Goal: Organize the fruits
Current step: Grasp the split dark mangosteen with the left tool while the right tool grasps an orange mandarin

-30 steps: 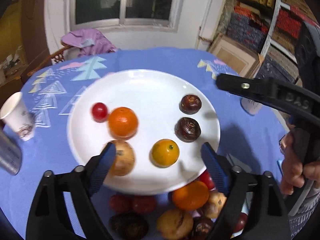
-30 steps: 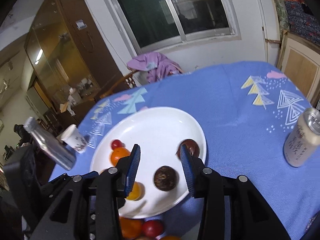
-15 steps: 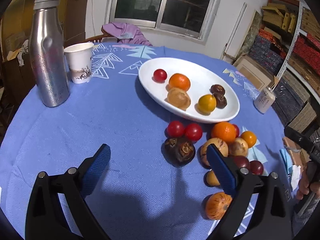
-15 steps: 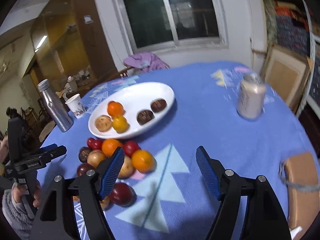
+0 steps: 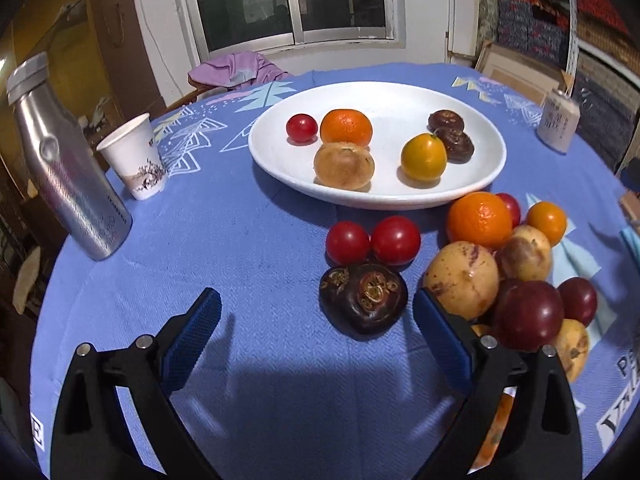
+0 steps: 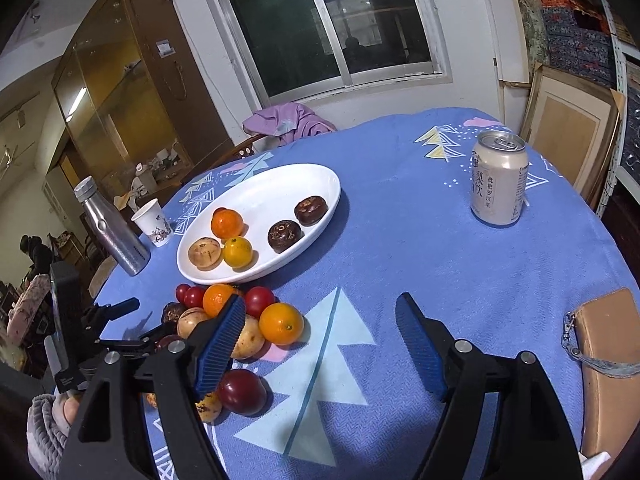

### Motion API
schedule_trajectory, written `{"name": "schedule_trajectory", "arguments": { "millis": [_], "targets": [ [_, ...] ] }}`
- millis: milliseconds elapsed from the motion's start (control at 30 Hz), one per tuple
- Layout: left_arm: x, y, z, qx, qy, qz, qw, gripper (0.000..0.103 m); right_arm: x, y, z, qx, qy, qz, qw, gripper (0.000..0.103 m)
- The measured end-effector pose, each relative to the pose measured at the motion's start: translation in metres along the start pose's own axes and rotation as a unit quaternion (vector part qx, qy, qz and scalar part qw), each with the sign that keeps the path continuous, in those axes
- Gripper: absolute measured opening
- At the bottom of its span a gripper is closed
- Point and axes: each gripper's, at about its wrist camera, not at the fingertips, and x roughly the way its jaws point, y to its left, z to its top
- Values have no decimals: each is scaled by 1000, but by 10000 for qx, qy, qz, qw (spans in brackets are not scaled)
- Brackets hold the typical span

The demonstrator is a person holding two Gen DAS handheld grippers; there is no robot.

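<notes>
A white plate (image 5: 476, 184) (image 6: 320, 176) on the blue tablecloth holds a red tomato (image 5: 302, 128), an orange (image 5: 346, 127), a tan fruit (image 5: 344, 165), a yellow fruit (image 5: 423, 157) and two dark brown fruits (image 5: 450, 136). In front of it lies a pile of loose fruit: two tomatoes (image 5: 372, 242), a dark brown fruit (image 5: 362, 303), an orange (image 5: 478, 219) and several others (image 6: 240, 320). My left gripper (image 5: 316, 334) is open and empty, low over the cloth, just before the dark fruit. My right gripper (image 6: 320, 340) is open and empty, right of the pile.
A steel bottle (image 5: 64, 176) and a paper cup (image 5: 136, 158) stand left of the plate. A drink can (image 6: 498, 178) stands at the right. A tan pouch (image 6: 608, 364) lies at the table's right edge. A chair with purple cloth (image 6: 288, 120) stands behind the table.
Both grippers have drawn back from over the plate toward the near edge. The left one has come closer to the loose pile and lower. The right one opened wider.
</notes>
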Motion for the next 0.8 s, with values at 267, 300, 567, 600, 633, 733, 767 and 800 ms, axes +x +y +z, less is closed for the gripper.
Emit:
{"name": "schedule_trajectory", "arguments": {
  "millis": [267,300,567,600,633,733,767,800],
  "targets": [
    [6,23,-2,-50,130,368,9992,96,0,-3,0,58,8,9,10000,79],
    [5,30,-6,-91,194,438,9988,96,-1,-3,1,72,-2,21,10000,79],
    [0,39,-4,-368,-48,-123,9992,96,-1,1,-1,-35,2,142,9999,79],
    [1,36,-3,-339,-50,-188,9992,96,0,3,-2,-78,19,157,9998,79],
    [3,33,-1,-322,-59,-252,9991,96,2,5,-3,-127,48,176,9998,79],
    [10,31,2,-329,49,-348,9988,96,6,7,-4,-145,93,174,9997,79],
    [12,31,2,-346,72,-376,9987,91,7,7,-4,-137,109,172,9997,79],
    [13,31,3,-371,94,-395,9985,80,8,6,-4,-131,127,162,9997,79]
  ]
}}
